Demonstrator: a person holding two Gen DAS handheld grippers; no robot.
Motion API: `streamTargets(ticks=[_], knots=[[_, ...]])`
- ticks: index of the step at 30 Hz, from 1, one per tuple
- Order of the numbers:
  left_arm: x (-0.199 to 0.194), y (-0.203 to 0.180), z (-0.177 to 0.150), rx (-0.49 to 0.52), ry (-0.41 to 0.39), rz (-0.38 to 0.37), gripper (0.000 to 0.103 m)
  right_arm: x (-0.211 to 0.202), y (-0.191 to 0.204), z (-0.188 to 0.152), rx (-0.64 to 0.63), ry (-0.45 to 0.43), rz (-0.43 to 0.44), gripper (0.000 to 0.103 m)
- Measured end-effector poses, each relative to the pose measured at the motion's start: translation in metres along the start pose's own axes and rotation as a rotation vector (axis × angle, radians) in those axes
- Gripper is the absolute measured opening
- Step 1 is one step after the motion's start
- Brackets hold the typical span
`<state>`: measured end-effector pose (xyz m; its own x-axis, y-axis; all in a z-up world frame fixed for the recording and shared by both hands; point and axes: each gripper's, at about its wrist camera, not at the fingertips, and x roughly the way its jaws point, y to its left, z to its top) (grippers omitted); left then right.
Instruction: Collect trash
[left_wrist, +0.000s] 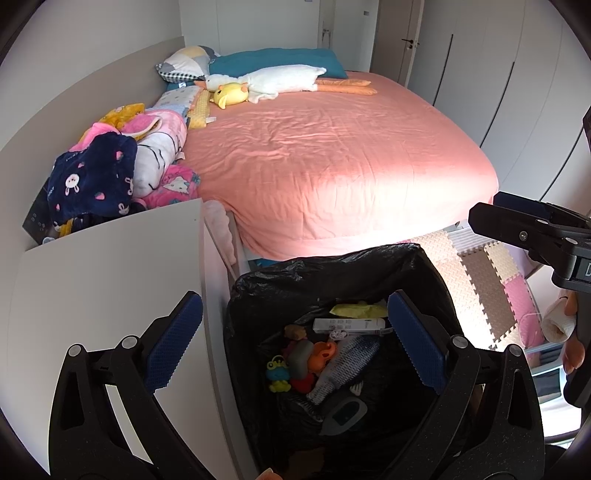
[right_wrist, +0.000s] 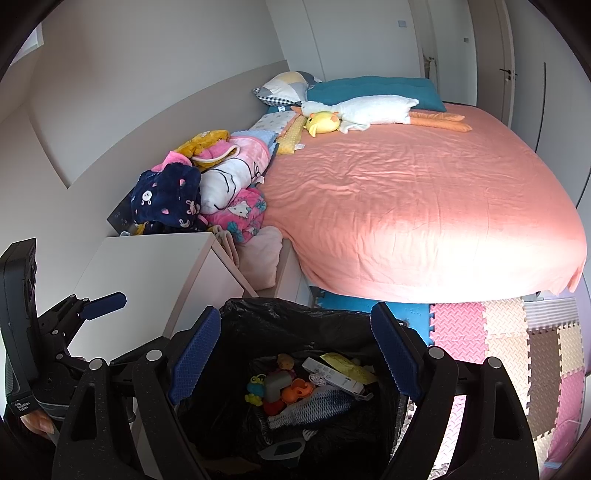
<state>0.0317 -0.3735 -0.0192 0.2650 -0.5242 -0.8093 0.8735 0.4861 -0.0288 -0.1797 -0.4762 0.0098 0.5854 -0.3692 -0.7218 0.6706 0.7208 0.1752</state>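
The bin (left_wrist: 332, 280) stands on the floor at the foot of the bed (left_wrist: 332, 155), to the right of the cabinet (left_wrist: 110, 266). Inside the bin lie a remote control (left_wrist: 349, 325), toys (left_wrist: 295, 363) and a fish-shaped item (left_wrist: 343, 363). Foam mats (left_wrist: 480, 280) cover the floor right of the bin. A clothes pile (left_wrist: 122, 162) lies along the bed's left edge, behind the cabinet. Pillows (left_wrist: 258, 62) and two plush toys (left_wrist: 266, 83) occupy the bed's far edge.
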Motion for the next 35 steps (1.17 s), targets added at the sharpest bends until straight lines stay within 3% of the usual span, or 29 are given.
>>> streamTargets(ticks=[19, 26, 35], knots=[[-0.007, 0.001, -0.003, -0.007, -0.03, 0.02, 0.097, 0.0, 0.0, -0.001, -0.001, 0.0, 0.0, 0.084], [-0.017, -0.007, -0.007, 0.052, -0.112, 0.025, 0.097, 0.0, 0.0, -0.001, 0.001, 0.001, -0.001, 0.084], [-0.005, 0.0, -0.005, -0.006, -0.038, 0.044, 0.097, 0.002, -0.001, -0.001, 0.0, 0.002, 0.004, 0.084]])
